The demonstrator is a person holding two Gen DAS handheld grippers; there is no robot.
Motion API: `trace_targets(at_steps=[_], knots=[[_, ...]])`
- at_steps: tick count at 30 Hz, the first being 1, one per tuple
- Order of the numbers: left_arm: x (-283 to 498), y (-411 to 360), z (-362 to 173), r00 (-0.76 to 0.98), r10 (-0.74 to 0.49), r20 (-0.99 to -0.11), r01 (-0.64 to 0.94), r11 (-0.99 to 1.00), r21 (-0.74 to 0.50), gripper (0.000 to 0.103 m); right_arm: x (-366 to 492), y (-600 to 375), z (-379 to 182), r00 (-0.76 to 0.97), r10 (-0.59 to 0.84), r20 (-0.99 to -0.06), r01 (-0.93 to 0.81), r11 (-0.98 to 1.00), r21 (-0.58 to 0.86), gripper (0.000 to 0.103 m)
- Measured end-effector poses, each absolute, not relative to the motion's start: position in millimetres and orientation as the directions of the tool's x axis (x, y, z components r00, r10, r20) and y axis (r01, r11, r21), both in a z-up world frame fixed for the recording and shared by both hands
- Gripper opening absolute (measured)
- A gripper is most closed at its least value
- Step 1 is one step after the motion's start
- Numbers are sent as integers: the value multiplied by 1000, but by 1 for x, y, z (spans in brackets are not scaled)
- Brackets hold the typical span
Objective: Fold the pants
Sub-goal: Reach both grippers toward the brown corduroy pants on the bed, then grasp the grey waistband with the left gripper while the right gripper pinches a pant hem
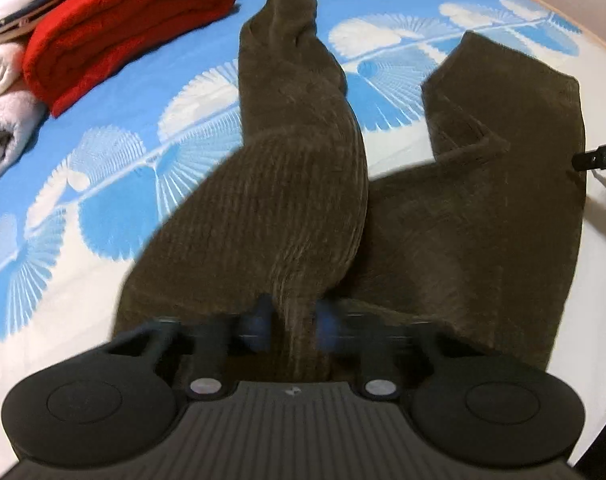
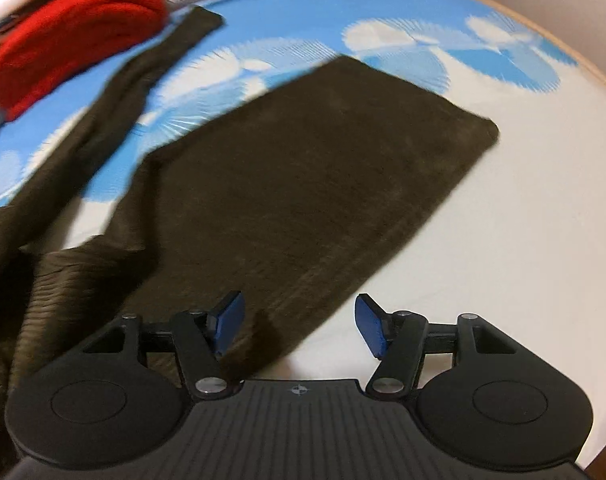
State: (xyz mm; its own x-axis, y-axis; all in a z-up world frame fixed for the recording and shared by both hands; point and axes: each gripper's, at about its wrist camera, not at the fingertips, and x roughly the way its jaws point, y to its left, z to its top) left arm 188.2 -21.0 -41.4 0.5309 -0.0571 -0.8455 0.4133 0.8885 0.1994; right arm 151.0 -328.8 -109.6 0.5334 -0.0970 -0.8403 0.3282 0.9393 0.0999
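Dark olive corduroy pants (image 1: 303, 184) lie on a blue and white patterned bedsheet (image 1: 115, 92). My left gripper (image 1: 293, 322) is shut on a bunched fold of the pants near the waist, lifting it; one leg twists away toward the far edge, the other leg (image 1: 515, 128) lies flat to the right. In the right wrist view the flat leg (image 2: 303, 184) spreads ahead and the twisted leg (image 2: 143, 76) runs to the far left. My right gripper (image 2: 299, 326) is open and empty, its blue pads (image 2: 369, 326) just above the near edge of the flat leg.
A folded red knit (image 1: 123, 28) and rolled white towels (image 1: 3, 100) sit at the far left of the bed; the red knit shows in the right view (image 2: 75, 32) too. The other gripper's black tip (image 1: 601, 156) pokes in at right. The bed's edge curves at the far right.
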Motion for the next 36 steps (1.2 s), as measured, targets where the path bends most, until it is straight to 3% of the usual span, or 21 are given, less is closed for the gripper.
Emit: trace_targets(at_steps=[3,8,11,13,15,20,23,25,28,29,30,32,34,36], knots=[[206,18,-19,617,49,-785,283,917,280,11,160,-335,-121,502,-80,-861,356,927,121,49],[240,116,22,743,284,-606,-165,955,245,11,165,-340,-126,510,-73,-857,351,927,130,34],[248,147,21,700,280,-657,-255,957,136,29,174,-343,-129,516,-63,-854,347,927,141,34],[241,161,23,677,291,-677,-311,946,95,67,178,-346,-128,524,-65,-849,345,928,142,34],[231,175,24,652,281,-704,-369,929,29,73,179,-347,-128,529,-70,-846,351,925,143,34],[220,202,-30,338,38,-940,-443,888,-124,73,181,-361,-126,528,-117,-841,419,898,138,37],[206,206,-71,173,-136,-975,-495,844,-206,73,185,-367,-128,524,-130,-842,438,889,135,40],[200,200,-84,137,-266,-954,-419,857,-299,73,190,-366,-130,523,-138,-841,431,894,122,41],[189,181,-86,140,-256,-956,-328,899,-289,73,195,-363,-131,517,-147,-843,429,897,106,40],[191,174,-85,140,-240,-961,-293,917,-272,72,197,-363,-131,518,-147,-843,428,897,107,32],[191,169,-86,141,-218,-966,-252,936,-248,65,197,-365,-130,519,-143,-843,427,898,110,18],[186,162,-83,164,-174,-971,-182,962,-203,51,195,-372,-127,529,-130,-839,427,895,131,10],[183,158,-74,205,-145,-968,-118,978,-172,38,189,-382,-120,552,-123,-825,441,882,164,8],[178,158,-60,255,-97,-962,-84,989,-122,33,178,-394,-107,576,-189,-795,474,870,137,7]])
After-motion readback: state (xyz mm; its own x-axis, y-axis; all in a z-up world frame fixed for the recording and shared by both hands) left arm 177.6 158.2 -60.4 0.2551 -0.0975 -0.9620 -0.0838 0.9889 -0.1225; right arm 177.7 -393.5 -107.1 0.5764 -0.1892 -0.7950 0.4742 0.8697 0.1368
